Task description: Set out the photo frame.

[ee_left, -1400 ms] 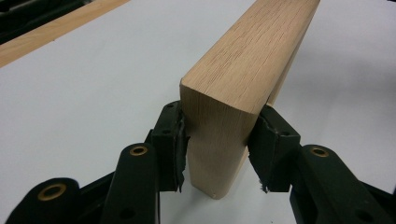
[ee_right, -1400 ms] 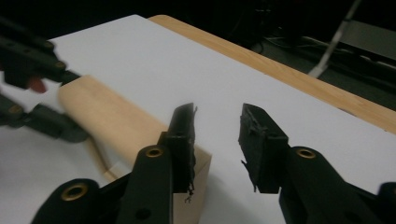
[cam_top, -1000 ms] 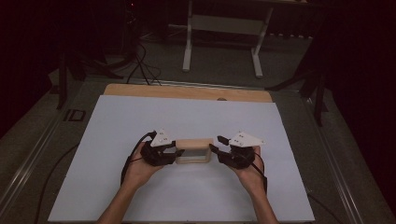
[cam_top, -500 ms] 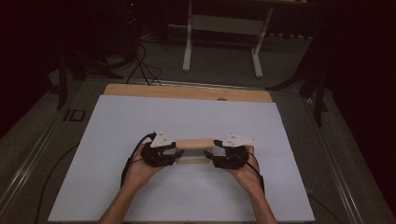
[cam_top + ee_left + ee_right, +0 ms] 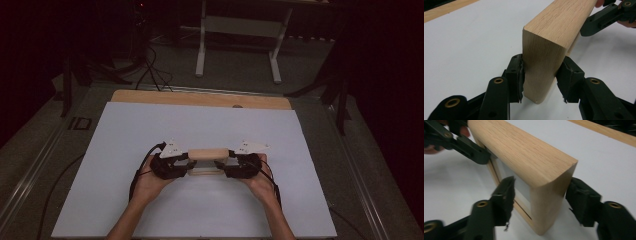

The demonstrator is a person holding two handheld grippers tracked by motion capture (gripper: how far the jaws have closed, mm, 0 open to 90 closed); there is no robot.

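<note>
I've got the wooden frame [image 5: 208,161] standing on edge mid-table, left gripper [image 5: 539,80] pinching one end and right gripper [image 5: 540,197] straddling the other, jaws not quite touching, probably so it stays upright between them

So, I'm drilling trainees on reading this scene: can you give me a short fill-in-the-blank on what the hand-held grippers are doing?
1. The block between the hand-held grippers is made of ____.
2. The left hand-held gripper has a jaw on each ____ of the block's end.
3. The right hand-held gripper is at the block's ____ end.
4. The block is on a ____ sheet.

Missing: wood; side; opposite; white
</note>
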